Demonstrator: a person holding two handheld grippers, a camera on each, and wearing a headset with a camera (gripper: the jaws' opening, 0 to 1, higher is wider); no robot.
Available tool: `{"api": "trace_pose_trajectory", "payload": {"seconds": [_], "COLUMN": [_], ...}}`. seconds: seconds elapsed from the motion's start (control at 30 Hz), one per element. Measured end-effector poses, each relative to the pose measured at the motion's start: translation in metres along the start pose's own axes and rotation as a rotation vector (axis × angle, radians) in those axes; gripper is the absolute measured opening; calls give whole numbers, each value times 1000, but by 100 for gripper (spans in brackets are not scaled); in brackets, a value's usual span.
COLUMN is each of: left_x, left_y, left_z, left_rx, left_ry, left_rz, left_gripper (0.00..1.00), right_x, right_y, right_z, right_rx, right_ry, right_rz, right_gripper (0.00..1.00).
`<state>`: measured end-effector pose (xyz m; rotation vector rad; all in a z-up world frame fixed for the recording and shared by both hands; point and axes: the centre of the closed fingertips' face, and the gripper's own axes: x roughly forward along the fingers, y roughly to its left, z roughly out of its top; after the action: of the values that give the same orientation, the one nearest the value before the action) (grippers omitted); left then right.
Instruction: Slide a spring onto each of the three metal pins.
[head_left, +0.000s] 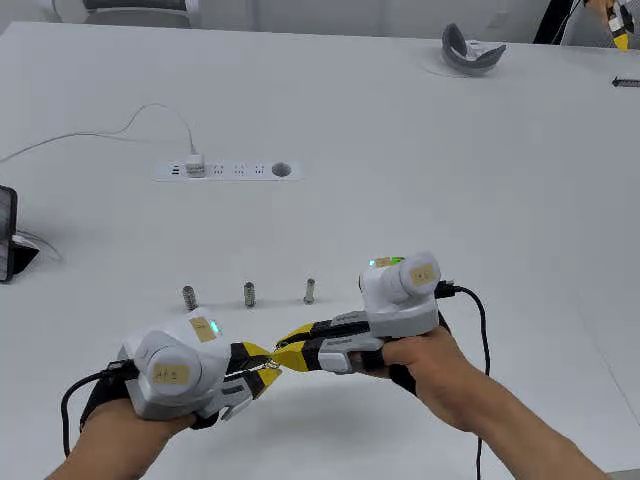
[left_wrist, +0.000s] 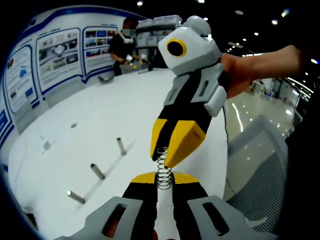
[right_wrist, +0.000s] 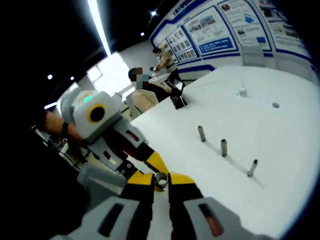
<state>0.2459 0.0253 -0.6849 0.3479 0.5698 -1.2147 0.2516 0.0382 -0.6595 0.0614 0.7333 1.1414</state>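
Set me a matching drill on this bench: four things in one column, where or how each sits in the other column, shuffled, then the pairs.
Things
A. power strip
B. spring
C. grey curved object
D. three metal pins

Places or states
1. pinched between the jaw tips of the left gripper and the right gripper
2. far right of the table, near its back edge
3. lying flat, with a white charger plugged in
4. upright in a row just beyond both grippers

Pairs: A-3, B-1, C-2, D-4

Bright, even overhead light with soft shadows (fisheye views bend at edges).
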Motion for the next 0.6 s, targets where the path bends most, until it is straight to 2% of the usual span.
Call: {"api": "trace_pose_trajectory", "payload": {"seconds": [0.23, 0.33, 0.47, 0.6], "left_x": [5, 7, 7, 8], "left_y": [-4, -7, -10, -14], "left_z": [9, 10, 12, 15], "left_rx": [41, 62, 72, 94], "left_ry": [-9, -4, -9, -15], "left_rz": [-28, -40, -57, -77], "left_gripper": [9, 9, 9, 9], "right_x": [-7, -9, -9, -10], "right_y": [2, 2, 4, 6], "right_z": [-5, -10, -13, -21], "right_rx": [-230, -300, -373, -491], "right_ry": [183, 252, 317, 421], "right_rz": [26, 42, 68, 102], "right_gripper": [12, 12, 12, 13]}}
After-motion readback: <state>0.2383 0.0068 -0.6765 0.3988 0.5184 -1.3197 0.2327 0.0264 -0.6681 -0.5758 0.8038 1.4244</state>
